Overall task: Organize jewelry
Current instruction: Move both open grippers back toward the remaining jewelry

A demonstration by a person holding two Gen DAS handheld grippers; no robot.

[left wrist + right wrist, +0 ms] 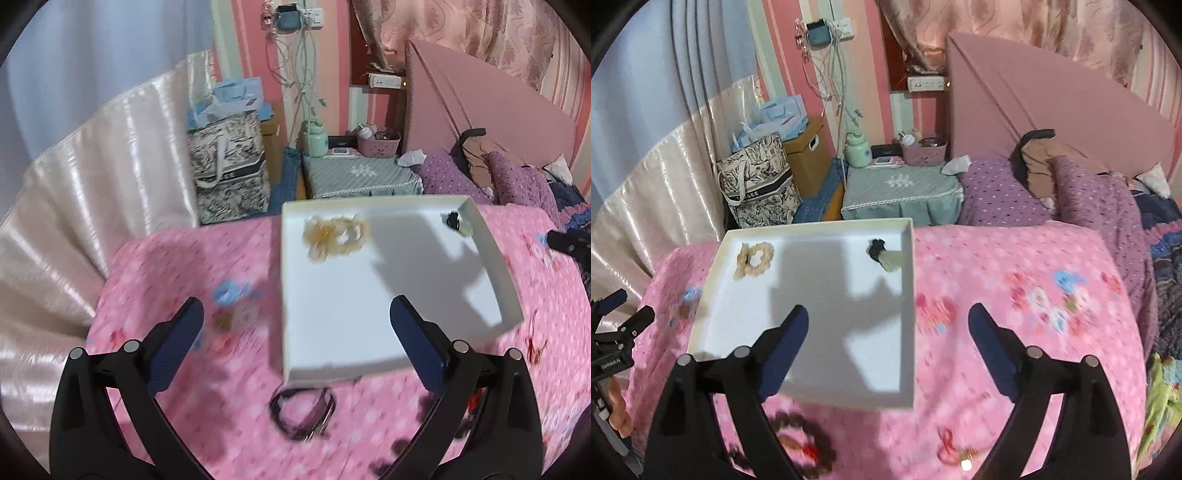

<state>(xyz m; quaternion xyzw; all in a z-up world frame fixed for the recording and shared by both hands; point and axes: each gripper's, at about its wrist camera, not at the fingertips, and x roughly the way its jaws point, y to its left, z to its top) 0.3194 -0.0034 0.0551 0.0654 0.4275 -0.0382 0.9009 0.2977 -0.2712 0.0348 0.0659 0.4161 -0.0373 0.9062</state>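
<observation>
On pink floral bedspread (177, 266), white tray (369, 354) below pink headboard (491, 96).

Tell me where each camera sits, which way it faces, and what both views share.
Left wrist: on the left gripper, jaws open, looking down over the pink bedspread at the shallow white box; the other gripper's tip at right.
Right wrist: on the right gripper, jaws open, box to its left.
Shared: the box, its beige scrunchie, the black-and-pale piece.
</observation>
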